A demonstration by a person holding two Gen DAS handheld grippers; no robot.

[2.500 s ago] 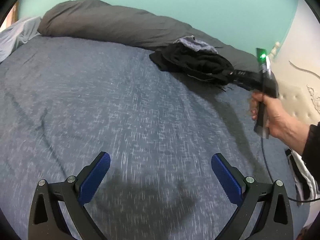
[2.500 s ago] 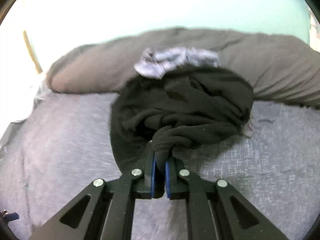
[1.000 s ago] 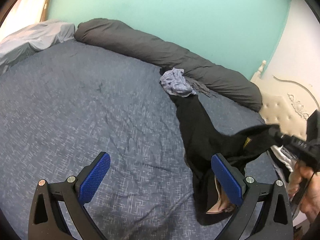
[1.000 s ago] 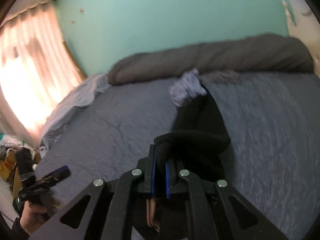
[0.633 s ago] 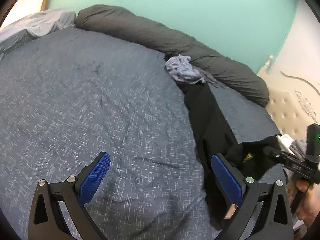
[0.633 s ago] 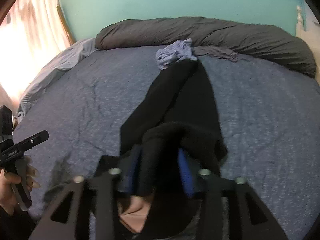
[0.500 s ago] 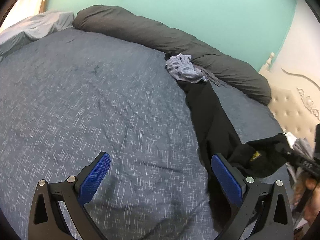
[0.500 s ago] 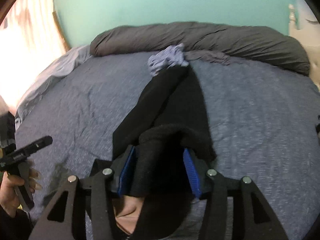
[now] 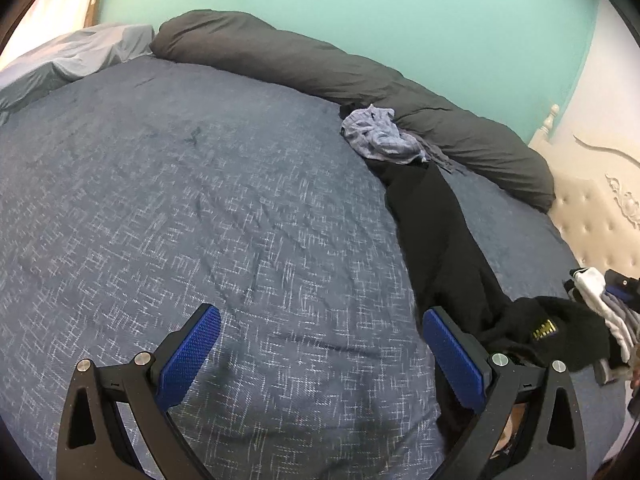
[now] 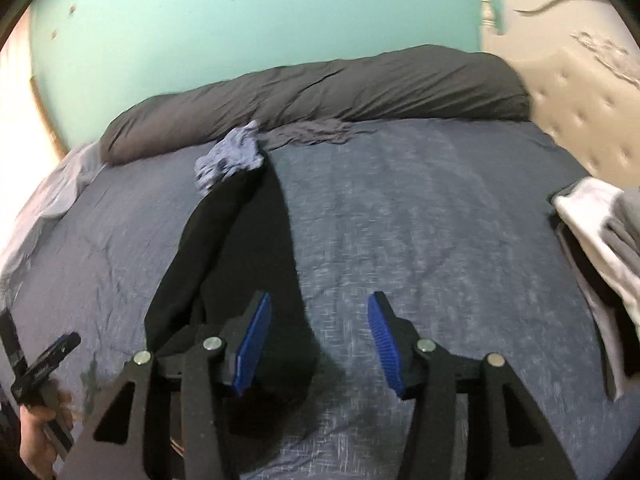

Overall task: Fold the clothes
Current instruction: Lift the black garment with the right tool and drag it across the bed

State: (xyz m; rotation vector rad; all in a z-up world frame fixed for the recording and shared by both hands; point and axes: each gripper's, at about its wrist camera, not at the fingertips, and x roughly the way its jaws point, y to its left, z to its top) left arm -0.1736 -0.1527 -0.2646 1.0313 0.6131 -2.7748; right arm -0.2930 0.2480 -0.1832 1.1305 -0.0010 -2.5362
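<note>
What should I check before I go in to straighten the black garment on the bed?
1. Right gripper empty: ok, jaws open with only bedspread between the pads.
2. Left gripper empty: ok, jaws wide open over the bedspread.
3. Black garment laid out: not ok, stretched long but its near end is bunched by the left gripper's right finger.
4. Far end free: not ok, the crumpled blue cloth sits on it.
5. Room to fold: ok, bare bedspread to its left.
6. Folded stack out of the way: ok, apart at the bed's right edge.
</note>
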